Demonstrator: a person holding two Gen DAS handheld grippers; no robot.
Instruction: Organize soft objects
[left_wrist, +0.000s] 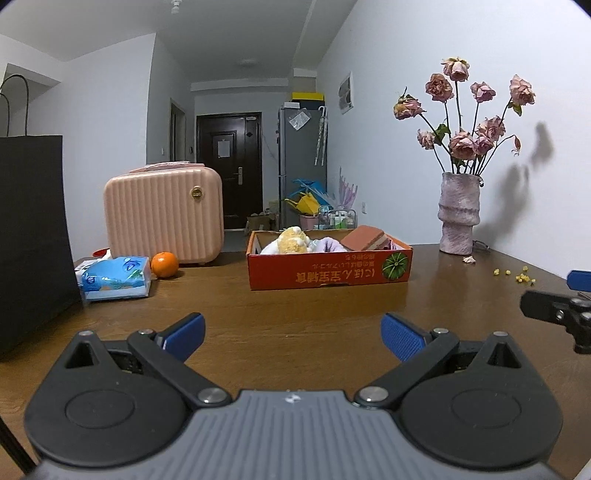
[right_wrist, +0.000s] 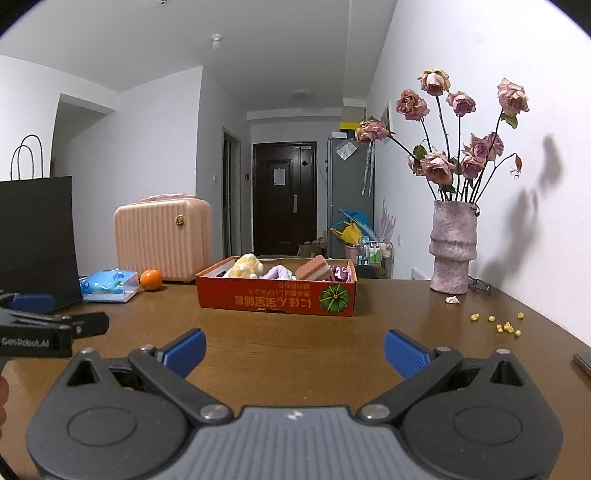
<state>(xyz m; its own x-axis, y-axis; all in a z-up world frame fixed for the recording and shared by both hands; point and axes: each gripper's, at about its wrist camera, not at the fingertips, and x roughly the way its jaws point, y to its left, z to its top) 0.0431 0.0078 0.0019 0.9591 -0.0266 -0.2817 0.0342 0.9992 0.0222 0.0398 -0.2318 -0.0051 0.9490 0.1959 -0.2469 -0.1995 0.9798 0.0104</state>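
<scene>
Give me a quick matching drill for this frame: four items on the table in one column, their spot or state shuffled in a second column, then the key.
Items
1. orange
2. yellow plush toy
3. vase of dried roses
4. left hand-held gripper

Place or state
A. open, holding nothing, above bare tabletop
B. inside the orange cardboard box
C. by the wall at the table's right side, with a fallen petal at its base
D. on the table between the blue tissue pack and the pink suitcase

Pairs: 1-D, 2-B, 3-C, 4-A
</scene>
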